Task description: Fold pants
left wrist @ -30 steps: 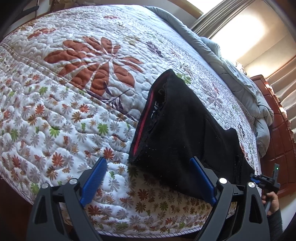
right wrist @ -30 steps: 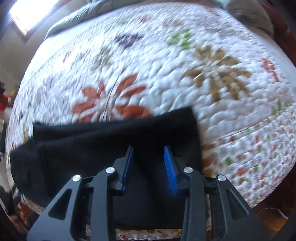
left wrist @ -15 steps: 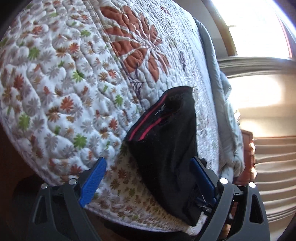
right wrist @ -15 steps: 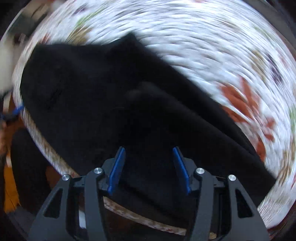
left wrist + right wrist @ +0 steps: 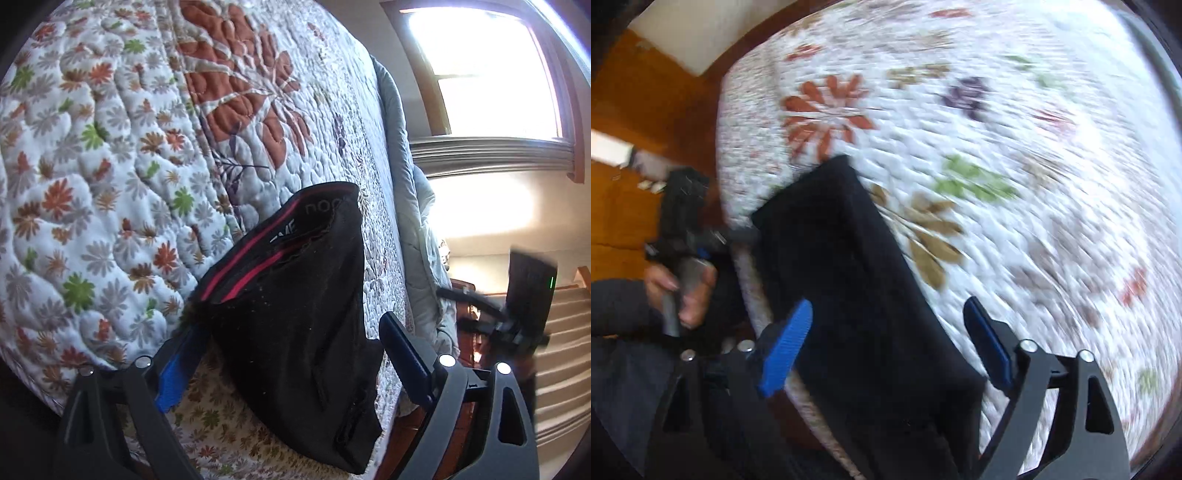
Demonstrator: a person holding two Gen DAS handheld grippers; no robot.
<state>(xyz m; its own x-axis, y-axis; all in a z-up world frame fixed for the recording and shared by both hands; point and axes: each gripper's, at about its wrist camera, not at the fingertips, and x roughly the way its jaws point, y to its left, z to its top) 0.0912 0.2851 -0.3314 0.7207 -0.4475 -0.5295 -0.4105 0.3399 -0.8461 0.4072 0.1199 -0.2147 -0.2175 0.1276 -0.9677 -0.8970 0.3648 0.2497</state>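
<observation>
Left wrist view
Pants (image 5: 295,332): black, soft matt knit, flecked with lint; folded into a thick wedge; waistband with red stripes and pale lettering at the far end; lying near the bed's edge.
Left gripper (image 5: 291,365): black frame, blue ribbed pads; jaws stand wide apart, one pad on each side of the pants; the left pad sits at the cloth's edge, the right pad is clear of it; nothing clamped.
Quilt (image 5: 110,166): white, puffy stitched relief; small orange, green and grey flowers; one large rust leaf motif.
Duvet (image 5: 417,206): grey, rumpled, along the far side of the bed.
Room: bright window (image 5: 491,74) with wood frame; pale curtain below it; right gripper's body seen at the right, blurred.

Right wrist view
Pants (image 5: 857,295): black slab with a straight far edge and square corner; it lies along the bed's edge, under the jaws.
Right gripper (image 5: 886,347): same build; jaws opening, pads spread and clear of the cloth; pants lie between and below them, not gripped.
Quilt (image 5: 1015,147): motion-blurred; braided trim at its border.
Hand (image 5: 679,288): dark sleeve, wrapped round the left gripper's handle.
Floor (image 5: 628,206): orange-brown wood.
</observation>
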